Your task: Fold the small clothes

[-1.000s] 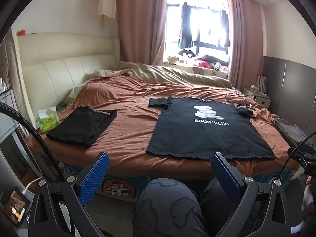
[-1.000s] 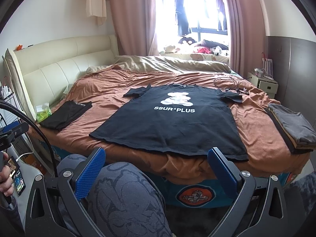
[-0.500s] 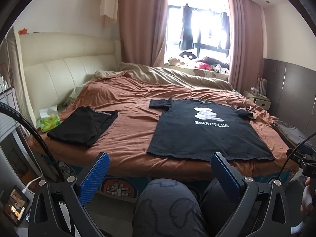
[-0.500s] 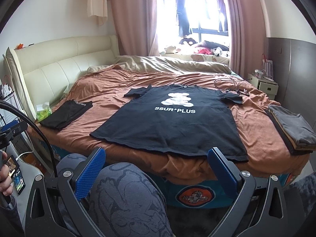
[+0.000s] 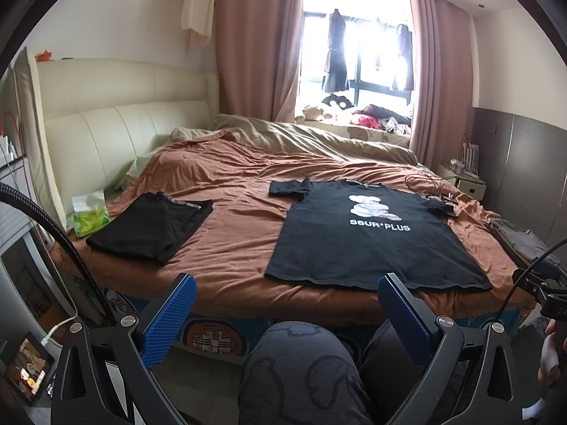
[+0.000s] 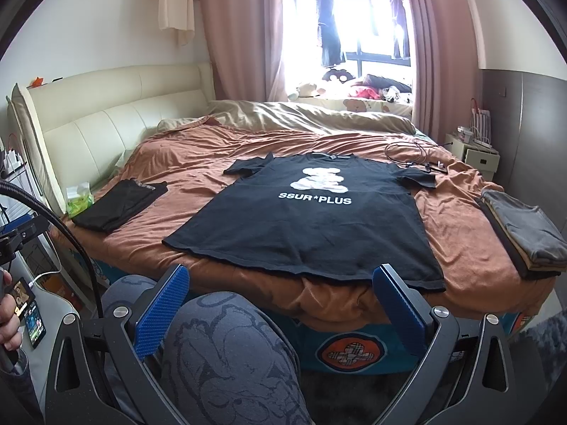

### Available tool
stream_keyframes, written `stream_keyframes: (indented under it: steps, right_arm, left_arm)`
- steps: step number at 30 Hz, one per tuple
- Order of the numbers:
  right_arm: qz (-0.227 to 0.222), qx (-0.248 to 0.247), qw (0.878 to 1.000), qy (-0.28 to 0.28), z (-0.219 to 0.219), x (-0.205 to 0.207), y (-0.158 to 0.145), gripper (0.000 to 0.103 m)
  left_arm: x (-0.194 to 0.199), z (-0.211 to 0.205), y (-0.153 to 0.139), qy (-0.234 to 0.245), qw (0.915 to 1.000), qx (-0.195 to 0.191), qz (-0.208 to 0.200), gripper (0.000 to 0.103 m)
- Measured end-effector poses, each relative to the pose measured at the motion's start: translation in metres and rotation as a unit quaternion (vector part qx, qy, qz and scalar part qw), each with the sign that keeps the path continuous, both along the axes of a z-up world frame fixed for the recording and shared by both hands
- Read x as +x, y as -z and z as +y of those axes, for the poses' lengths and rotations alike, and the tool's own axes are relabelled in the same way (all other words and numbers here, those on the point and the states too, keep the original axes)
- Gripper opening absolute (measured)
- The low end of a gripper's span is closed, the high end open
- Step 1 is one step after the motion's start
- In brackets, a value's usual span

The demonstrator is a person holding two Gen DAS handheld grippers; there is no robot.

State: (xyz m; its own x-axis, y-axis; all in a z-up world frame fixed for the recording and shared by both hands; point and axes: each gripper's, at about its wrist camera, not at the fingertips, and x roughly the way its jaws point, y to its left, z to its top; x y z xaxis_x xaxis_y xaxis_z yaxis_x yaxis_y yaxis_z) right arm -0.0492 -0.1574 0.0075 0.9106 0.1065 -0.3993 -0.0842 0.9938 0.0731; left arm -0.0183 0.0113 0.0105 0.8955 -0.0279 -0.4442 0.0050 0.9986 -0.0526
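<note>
Black cotton, by the look of it: the T-shirt (image 6: 312, 223) lies spread face-up on the rust-brown bedspread (image 6: 198, 163), its printed bear and white lettering uppermost, collar toward the window and hem along the near edge of the bed. Both sleeves are laid out to the sides. The cloth sits nearly flat, with a slight ripple along the hem where the bedspread bunches beneath it.

A shirt like this should be light, limp and easy to drag, so it will sag and slide if lifted from one point only. The sensible holds are probably the two hem corners, or a shoulder and the hem corner on the same side, pinching only the shirt and not the bedspread under it, since the soft bedding may come up with a deep bite.

The left gripper (image 5: 283, 313) and the right gripper (image 6: 280, 306) are both spread wide with nothing between their blue pads, held low in front of the bed above the person's knees (image 6: 226, 354), well short of the hem.

To the left a folded black garment (image 5: 152, 226) rests beside a green tissue pack (image 5: 90, 212); to the right lies a folded grey pile (image 6: 524, 233), though whether it is one piece or several is hard to tell. A cable (image 6: 411, 152) lies just beyond the right sleeve.
</note>
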Motion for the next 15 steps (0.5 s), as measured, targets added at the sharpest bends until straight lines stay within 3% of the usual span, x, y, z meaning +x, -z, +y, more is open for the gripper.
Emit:
stream_keyframes:
  steps: [15]
  right_arm:
    - [-0.002, 0.005, 1.0, 0.006, -0.0001, -0.0011, 0.0005, 0.103]
  left_arm:
    - [-0.0041, 0.0015, -0.0034, 0.002, 1.0, 0.002, -0.003, 0.103]
